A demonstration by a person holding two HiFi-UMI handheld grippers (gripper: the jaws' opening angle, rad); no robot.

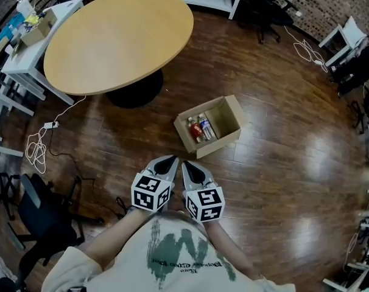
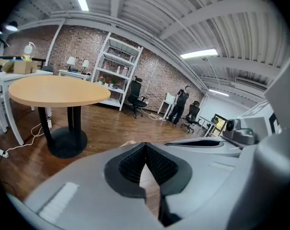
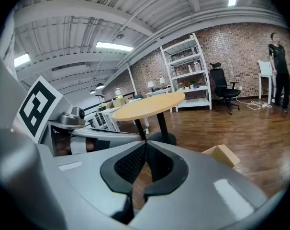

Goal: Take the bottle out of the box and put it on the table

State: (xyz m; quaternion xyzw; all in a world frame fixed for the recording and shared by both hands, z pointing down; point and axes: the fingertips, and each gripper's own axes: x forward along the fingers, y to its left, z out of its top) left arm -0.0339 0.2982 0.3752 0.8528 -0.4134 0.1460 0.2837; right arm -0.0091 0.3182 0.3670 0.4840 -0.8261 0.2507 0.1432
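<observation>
The left gripper (image 1: 170,160) and right gripper (image 1: 188,165) both have their jaws closed tip to tip on nothing, side by side above the floor. The open box (image 1: 232,115) sits near, ahead of them, with bottles (image 1: 200,128) inside. The round table (image 1: 117,38) stands beyond.

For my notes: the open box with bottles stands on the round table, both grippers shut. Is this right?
No: the head view shows the box on the floor, not on the round table. It holds bottles; left gripper and right gripper are shut.
</observation>
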